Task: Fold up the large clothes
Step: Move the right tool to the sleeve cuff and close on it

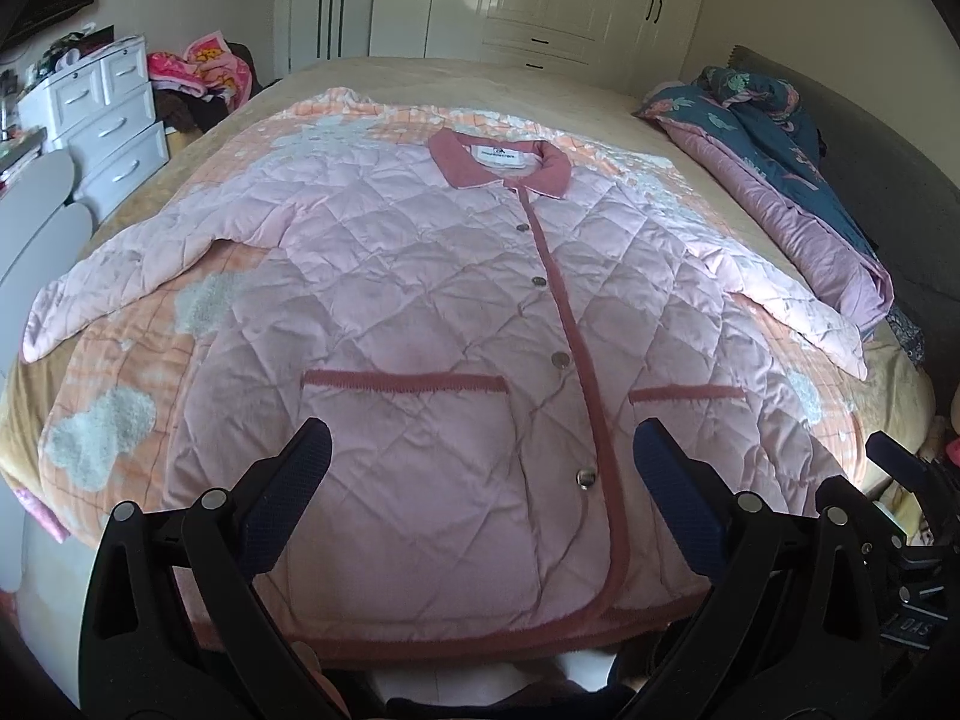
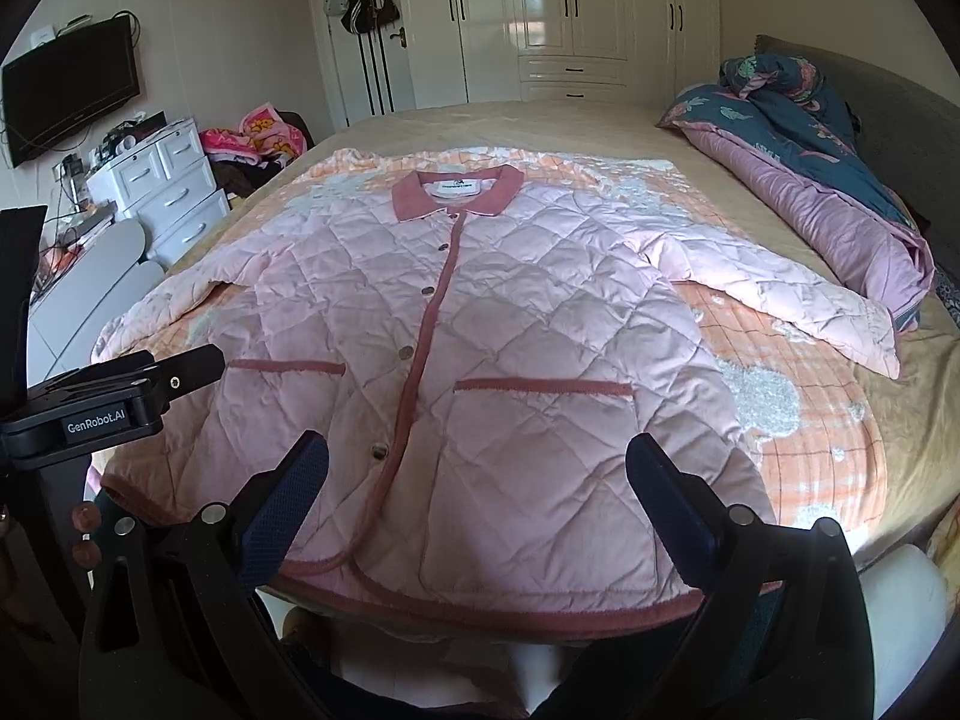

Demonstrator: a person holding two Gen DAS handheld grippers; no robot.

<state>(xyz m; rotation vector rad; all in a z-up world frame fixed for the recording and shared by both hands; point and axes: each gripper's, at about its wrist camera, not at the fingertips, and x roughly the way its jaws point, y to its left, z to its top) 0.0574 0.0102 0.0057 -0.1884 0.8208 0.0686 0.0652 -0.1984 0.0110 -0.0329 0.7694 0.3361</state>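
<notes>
A large pink quilted jacket (image 1: 420,312) with a darker pink collar, placket and pocket trims lies flat and buttoned on the bed, sleeves spread to both sides. It also shows in the right wrist view (image 2: 516,330). My left gripper (image 1: 480,456) is open and empty, held above the jacket's hem over the left pocket. My right gripper (image 2: 477,462) is open and empty, held above the hem near the right pocket. The left gripper's body (image 2: 108,402) shows at the left of the right wrist view.
The jacket lies on an orange checked blanket (image 1: 120,384) over a tan bed cover (image 2: 600,120). A rolled blue and purple quilt (image 2: 828,180) lies at the bed's right side. White drawers (image 2: 168,180), a TV (image 2: 72,84) and wardrobes (image 2: 570,12) stand beyond.
</notes>
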